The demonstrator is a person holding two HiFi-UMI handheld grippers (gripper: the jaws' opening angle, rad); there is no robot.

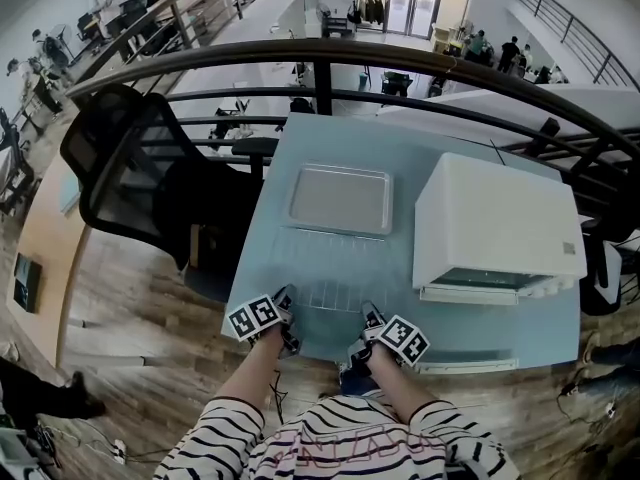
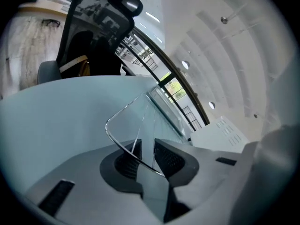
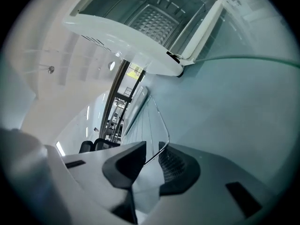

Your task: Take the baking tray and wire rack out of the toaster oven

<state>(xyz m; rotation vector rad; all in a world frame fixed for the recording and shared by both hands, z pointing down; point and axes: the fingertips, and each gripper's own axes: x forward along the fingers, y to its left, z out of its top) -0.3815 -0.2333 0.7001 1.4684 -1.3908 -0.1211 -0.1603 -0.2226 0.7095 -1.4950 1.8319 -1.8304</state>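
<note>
My left gripper [image 2: 147, 157] and right gripper [image 3: 151, 157] stand barely parted at lower centre. The wire rack's [image 1: 335, 263] near rim lies loose between their pads.

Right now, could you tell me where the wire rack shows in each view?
Head view: wire rack lower centre, on the blue table.
Left gripper view: wire rack at centre, rounded corner to the left.
Right gripper view: wire rack at centre, rounded corner to the right.
Shared landmark: the blue table.
</note>
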